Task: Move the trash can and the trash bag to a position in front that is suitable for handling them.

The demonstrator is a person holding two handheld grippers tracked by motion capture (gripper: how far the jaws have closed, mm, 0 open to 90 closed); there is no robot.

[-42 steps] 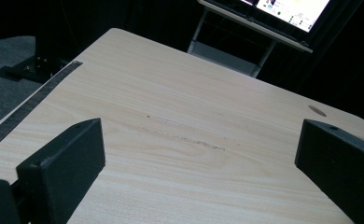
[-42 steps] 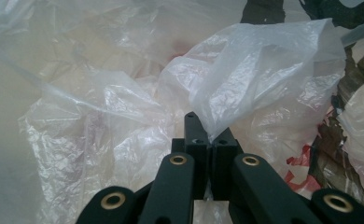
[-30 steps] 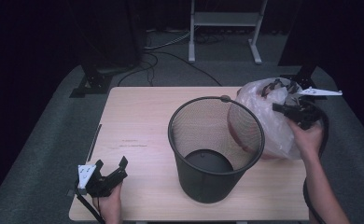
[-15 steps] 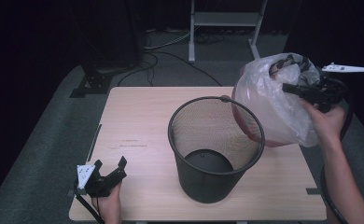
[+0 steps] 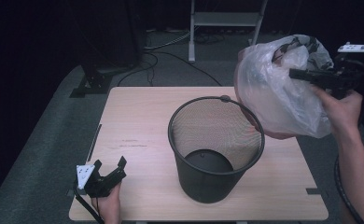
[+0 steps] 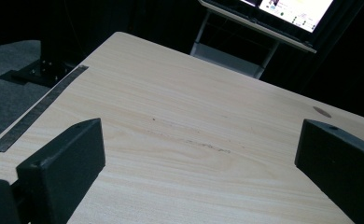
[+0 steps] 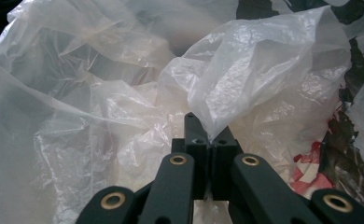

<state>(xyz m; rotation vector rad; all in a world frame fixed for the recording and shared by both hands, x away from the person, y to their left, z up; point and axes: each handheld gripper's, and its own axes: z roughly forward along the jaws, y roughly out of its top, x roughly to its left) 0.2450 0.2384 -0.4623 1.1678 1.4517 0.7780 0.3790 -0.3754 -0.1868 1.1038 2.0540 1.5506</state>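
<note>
A black mesh wastebasket (image 5: 216, 148) stands upright in the middle of the light wooden table (image 5: 133, 121). To its right a clear plastic bag (image 5: 276, 93) hangs in the air above the table's right edge, lifted by my right gripper (image 5: 297, 73), which is shut on a fold of the film. In the right gripper view the closed jaws pinch the crumpled plastic bag (image 7: 245, 88). My left gripper (image 5: 109, 169) rests at the table's front left corner, open, with bare wood between its pads (image 6: 63, 163).
A dark strip (image 5: 94, 142) runs along the table's left edge. Behind the table are a metal stand (image 5: 227, 18), floor cables (image 5: 171, 51) and a black base plate (image 5: 92, 84). A small tape mark (image 5: 313, 191) sits at the table's front right.
My right gripper has lifted the plastic bag up off the table and carried it to the right, higher than the basket rim. The left gripper has stayed put.
</note>
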